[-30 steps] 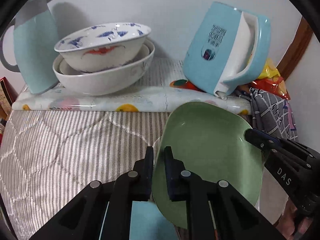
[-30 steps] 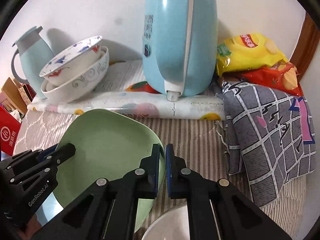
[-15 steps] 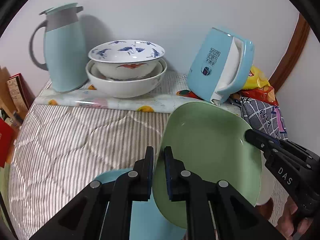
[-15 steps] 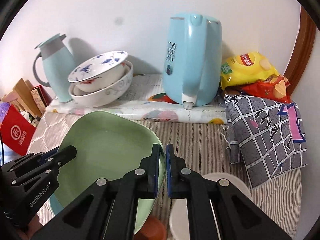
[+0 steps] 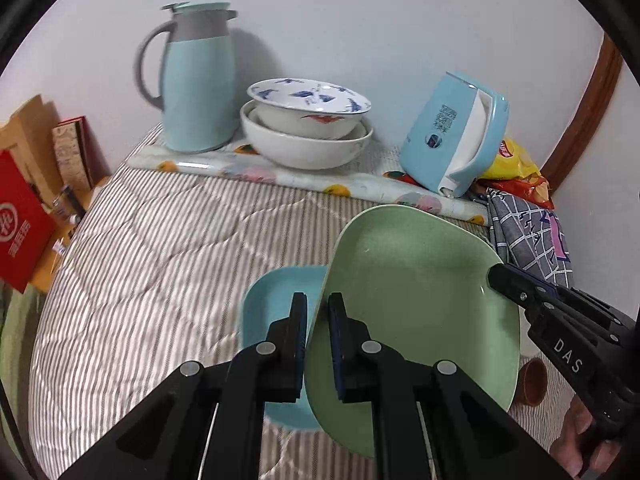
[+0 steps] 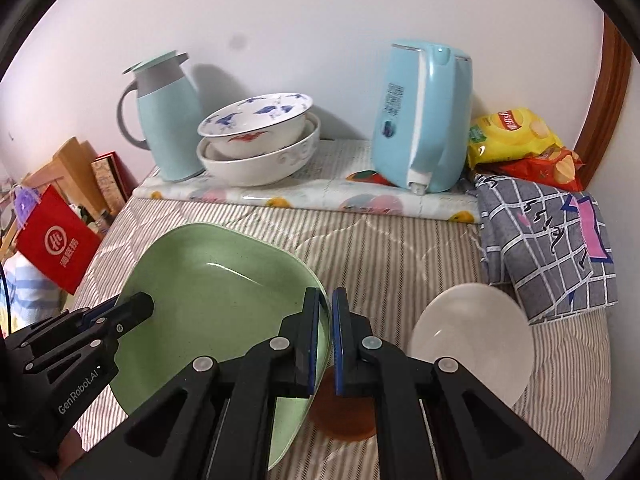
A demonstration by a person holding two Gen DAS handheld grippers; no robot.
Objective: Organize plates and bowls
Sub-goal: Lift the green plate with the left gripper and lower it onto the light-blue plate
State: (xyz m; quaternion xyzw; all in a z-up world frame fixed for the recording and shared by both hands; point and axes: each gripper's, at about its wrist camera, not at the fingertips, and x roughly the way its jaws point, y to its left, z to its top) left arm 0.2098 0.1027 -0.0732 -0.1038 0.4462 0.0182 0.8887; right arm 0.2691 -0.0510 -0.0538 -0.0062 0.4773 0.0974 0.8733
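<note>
Left wrist view: both my left gripper [image 5: 318, 334] and right gripper [image 6: 326, 334] pinch the green plate [image 5: 416, 304] above the blue plate [image 5: 276, 308]; bowls [image 5: 306, 136] beyond it sit stacked, white plate [image 6: 472, 336] remains.

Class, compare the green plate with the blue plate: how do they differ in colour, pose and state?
The green plate is pale green; the blue plate is light blue. The green plate is held tilted above the striped cover, gripped at opposite rims by the left gripper and the right gripper; the blue plate lies flat on it, ungripped. Both are rounded-square.
</note>
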